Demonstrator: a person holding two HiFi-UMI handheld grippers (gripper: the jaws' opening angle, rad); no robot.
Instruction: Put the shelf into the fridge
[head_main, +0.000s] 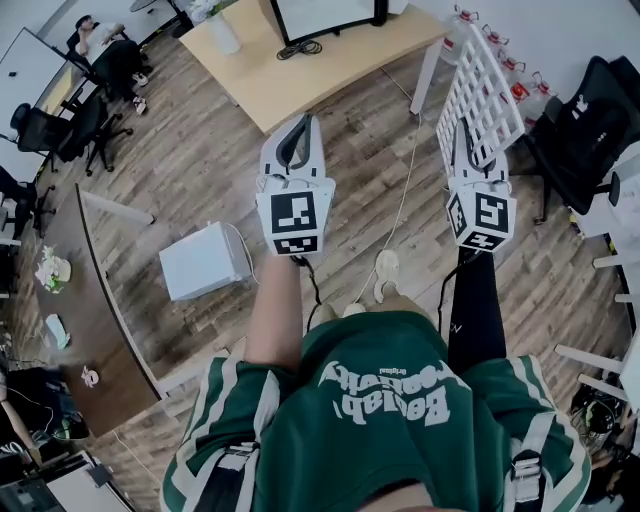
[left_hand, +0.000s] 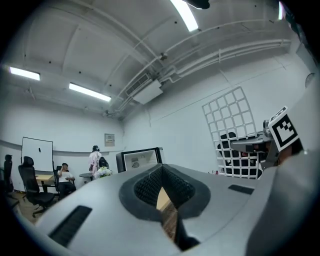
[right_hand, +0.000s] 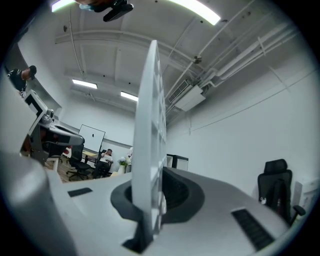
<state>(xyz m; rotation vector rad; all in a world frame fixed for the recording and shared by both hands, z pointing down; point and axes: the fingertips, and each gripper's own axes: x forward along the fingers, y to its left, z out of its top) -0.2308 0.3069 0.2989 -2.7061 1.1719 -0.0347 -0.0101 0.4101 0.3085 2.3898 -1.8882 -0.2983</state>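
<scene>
The white grid shelf stands on edge, upright, with my right gripper shut on its near rim. In the right gripper view the shelf rises edge-on between the jaws of the right gripper. My left gripper is held level beside it, its tips together and nothing between them. From the left gripper the shelf shows at the right. A black-framed box that looks like the fridge sits on the wooden table ahead, and the fridge also shows past the left jaws.
A white box stands on the wood floor at my left. A long dark desk runs along the left, with office chairs beyond it. A black chair is at the right. A seated person is at far left.
</scene>
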